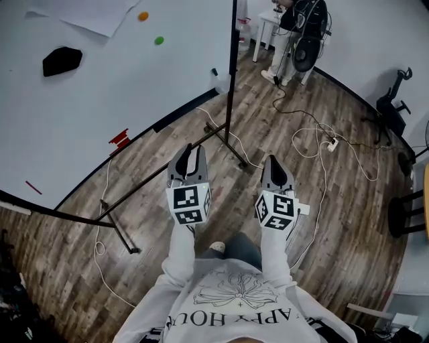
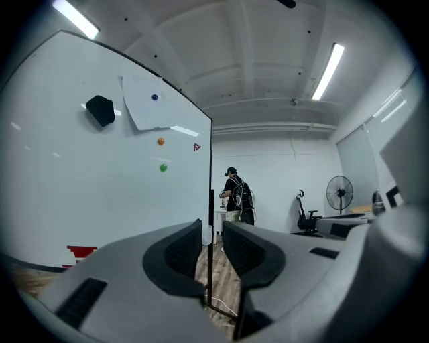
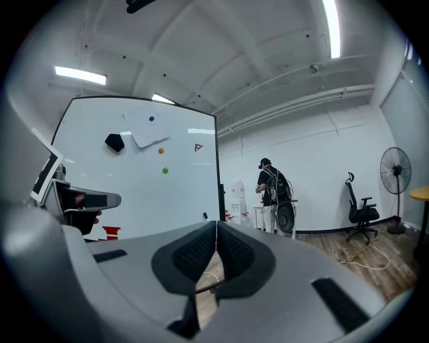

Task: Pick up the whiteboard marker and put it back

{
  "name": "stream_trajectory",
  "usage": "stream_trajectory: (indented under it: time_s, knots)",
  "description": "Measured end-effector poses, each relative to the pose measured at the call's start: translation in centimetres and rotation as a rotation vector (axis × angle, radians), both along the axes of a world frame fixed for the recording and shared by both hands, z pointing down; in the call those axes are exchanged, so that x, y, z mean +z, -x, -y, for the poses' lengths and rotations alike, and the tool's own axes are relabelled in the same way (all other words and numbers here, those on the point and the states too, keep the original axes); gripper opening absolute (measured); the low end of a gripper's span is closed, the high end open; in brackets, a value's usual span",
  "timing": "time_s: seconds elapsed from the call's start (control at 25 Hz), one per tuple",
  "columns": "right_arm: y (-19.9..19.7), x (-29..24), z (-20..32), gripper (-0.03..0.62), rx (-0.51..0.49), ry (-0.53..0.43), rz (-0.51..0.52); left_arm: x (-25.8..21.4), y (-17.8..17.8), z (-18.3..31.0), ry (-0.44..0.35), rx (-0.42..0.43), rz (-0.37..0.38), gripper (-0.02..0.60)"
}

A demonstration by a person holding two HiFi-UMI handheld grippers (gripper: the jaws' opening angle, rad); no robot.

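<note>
Whiteboard marker not clearly made out. Best candidate is a small dark stub (image 1: 214,72) standing at the lower right corner of the large white whiteboard on a black stand (image 1: 100,100); the right gripper view shows it too (image 3: 205,216). It is too small to confirm. A thin red stick (image 1: 33,187) near the board's lower left edge could also be a marker.

Also on the board:
- black eraser-like block (image 1: 62,60) towards the upper left
- white paper sheet (image 1: 94,15) at the top edge
- round orange magnet (image 1: 143,16) with a round green magnet (image 1: 159,40) below it
- small red block (image 1: 119,139) by the lower edge

Left tool (image 1: 190,149) is spread partway. Only the stand's pole and the floor show through the gap, so it holds nothing (image 2: 212,231). Right tool (image 1: 274,161) has its pads pressed together, empty (image 3: 216,231). Both tools are level, side by side over the brown wood-plank floor (image 1: 335,201) and well apart from the board.

Step, as I judge it: the approach, with no pickup begun. The next move calls for closing in on the board's lower right corner, confirming the marker, then setting the spread left tool around its barrel. The right tool would have to spread before it could grasp. A white cable (image 1: 315,144) lies on the floor, and a person in dark clothes (image 1: 298,20) stands far off.
</note>
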State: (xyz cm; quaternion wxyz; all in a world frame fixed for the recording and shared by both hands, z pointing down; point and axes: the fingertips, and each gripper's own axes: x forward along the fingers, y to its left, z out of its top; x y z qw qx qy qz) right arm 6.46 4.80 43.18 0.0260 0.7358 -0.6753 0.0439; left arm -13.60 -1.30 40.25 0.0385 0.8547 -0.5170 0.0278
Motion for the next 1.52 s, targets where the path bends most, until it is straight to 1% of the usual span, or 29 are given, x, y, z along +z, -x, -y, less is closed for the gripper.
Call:
stream_trajectory:
  time_s: [0.24,0.44,0.6,0.88,1.0,1.2,1.4,1.52]
  knots:
    - [-2.6,1.4,5.1,0.005,0.000,0.024,0.013,1.6,-1.7,5.2,0.031,-0.028,-0.007,0.080]
    - [-6.4,1.8,11.4,0.005,-0.023,0.016,0.020,2.4,-4.9,10.8,0.039,-0.050,-0.010,0.094]
    - [-8.7,1.0,17.7,0.005,-0.081,0.002,0.012,2.3,-7.4,16.0,0.047,-0.093,-0.023,0.108]
    - [-12.5,-0.2,28.4,0.005,-0.181,-0.001,0.001,1.5,-11.9,25.3,0.063,-0.169,-0.046,0.114]
    - [-13.9,0.0,31.8,0.005,-0.209,0.002,0.007,2.1,-13.6,28.3,0.093,-0.186,-0.046,0.121]
    - [-15.6,0.3,36.3,0.005,-0.237,0.006,0.010,3.8,-15.2,32.5,0.153,-0.196,-0.067,0.129]
    - [-17.4,1.0,39.1,0.005,-0.228,0.021,0.021,4.7,-16.1,36.0,0.155,-0.186,-0.040,0.135]
    - [-18.0,1.3,40.2,0.005,-0.220,0.032,0.021,5.7,-16.6,37.8,0.175,-0.172,-0.012,0.135]
